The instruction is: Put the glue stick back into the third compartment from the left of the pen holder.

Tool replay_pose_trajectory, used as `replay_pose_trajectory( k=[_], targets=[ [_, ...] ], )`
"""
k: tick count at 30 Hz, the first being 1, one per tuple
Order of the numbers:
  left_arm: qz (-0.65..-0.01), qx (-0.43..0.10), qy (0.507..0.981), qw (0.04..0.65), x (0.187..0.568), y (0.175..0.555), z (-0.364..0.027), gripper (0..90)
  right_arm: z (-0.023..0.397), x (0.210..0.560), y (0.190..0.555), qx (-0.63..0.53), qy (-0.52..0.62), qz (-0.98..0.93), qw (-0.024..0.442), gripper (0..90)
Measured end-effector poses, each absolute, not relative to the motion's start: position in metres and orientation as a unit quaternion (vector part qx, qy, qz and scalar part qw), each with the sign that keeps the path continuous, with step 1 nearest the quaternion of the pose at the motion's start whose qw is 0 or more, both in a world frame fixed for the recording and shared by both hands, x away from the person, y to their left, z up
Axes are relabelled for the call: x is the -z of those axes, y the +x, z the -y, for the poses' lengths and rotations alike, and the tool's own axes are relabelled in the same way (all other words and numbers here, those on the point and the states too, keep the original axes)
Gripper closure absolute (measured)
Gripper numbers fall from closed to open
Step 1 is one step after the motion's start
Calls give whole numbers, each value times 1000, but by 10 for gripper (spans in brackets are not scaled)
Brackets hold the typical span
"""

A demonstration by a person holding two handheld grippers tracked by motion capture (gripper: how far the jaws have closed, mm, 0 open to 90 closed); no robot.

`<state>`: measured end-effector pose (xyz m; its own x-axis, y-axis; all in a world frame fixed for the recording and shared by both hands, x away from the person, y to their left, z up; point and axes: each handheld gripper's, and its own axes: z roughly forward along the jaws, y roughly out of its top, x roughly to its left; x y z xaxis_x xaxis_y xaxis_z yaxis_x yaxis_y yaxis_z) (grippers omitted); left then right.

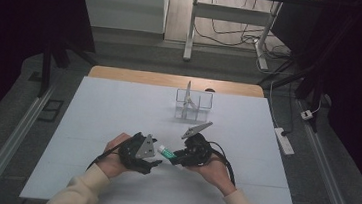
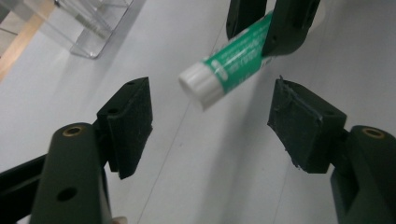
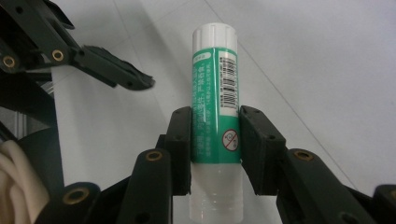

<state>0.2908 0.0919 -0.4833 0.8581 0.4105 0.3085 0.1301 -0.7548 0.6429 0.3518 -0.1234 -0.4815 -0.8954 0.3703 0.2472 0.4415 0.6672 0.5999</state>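
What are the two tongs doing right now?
Left tongs: open, holding nothing; the white cap sits between them, untouched.
Right tongs: closed on the green glue stick.

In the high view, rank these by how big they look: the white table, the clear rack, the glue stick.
1. Table, by far the largest.
2. Rack, at the far side of the table, so nearness does not flatter it.
3. Glue stick, smallest; its rear end is hidden by the right tongs, so its visible size understates it.
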Motion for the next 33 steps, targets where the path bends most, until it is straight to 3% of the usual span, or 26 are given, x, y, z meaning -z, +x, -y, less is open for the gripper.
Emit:
replay_pose_trajectory(
  k=[17,23,33],
  targets=[
    [-95,-230,927,282,490,291,-72,399,121,480,352,337,-216,912,88,651],
    [-79,-243,934,249,495,291,-70,499,122,479,355,343,-219,907,107,651],
    [-67,-203,944,250,499,293,-73,644,128,475,358,382,-236,885,120,645]
  ],
)
